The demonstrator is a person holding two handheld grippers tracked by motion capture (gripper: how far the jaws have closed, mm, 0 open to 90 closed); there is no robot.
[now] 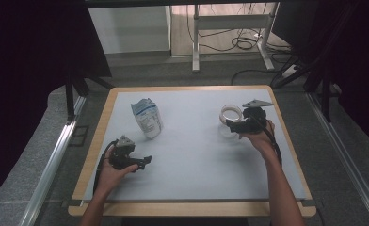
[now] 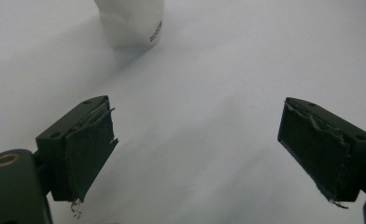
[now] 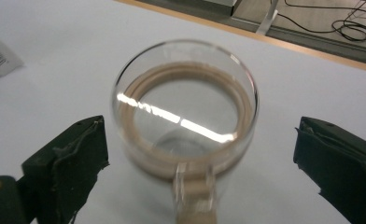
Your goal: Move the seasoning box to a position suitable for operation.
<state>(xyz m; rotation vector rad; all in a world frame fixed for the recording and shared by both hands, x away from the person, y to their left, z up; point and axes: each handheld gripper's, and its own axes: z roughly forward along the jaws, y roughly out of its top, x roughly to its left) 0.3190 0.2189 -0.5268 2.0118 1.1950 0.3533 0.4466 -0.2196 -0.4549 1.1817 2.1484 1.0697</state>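
With the glass mug point(image 3: 186, 121) standing on the surface point(image 1: 196, 160) between the open, non-contacting jaws of the right claw point(image 3: 202, 158), and the left claw point(image 2: 197, 144) open and empty short of the white pouch point(image 1: 147, 117), grasping is judged outstanding.

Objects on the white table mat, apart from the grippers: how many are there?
2. A white pouch stands on the left half, beyond the left gripper. A glass lid sits on the right half, before the open right gripper.
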